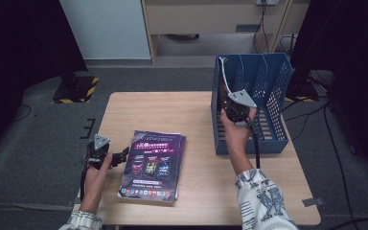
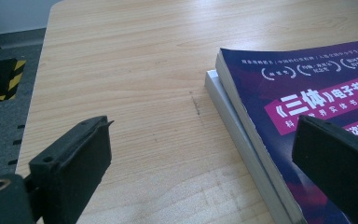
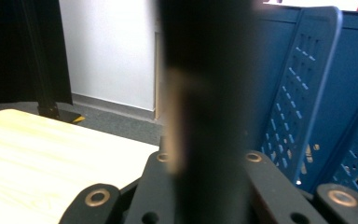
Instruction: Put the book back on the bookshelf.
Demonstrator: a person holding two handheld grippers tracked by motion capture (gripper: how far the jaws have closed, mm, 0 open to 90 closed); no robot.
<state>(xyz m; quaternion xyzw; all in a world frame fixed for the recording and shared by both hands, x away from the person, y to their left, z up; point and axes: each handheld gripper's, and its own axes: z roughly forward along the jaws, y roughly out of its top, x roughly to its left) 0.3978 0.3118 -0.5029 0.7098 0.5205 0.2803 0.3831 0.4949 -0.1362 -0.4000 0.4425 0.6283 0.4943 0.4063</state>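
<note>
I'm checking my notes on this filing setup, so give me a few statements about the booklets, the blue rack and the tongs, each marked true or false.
1. The left tongs are open beside the stacked booklets. True.
2. The booklets lie inside the blue file rack. False: they lie on the wooden table.
3. The right tongs are at the rack, shut on a thin upright booklet. True.
4. The rack is red. False: it is blue.

txt log | top book (image 2: pixel 317 93) cover, pink band: we read «三体» + 电子书 in white | smaller print on cover too tiny for us | sleeve (image 1: pixel 263 199): large "X" letter pattern
</note>
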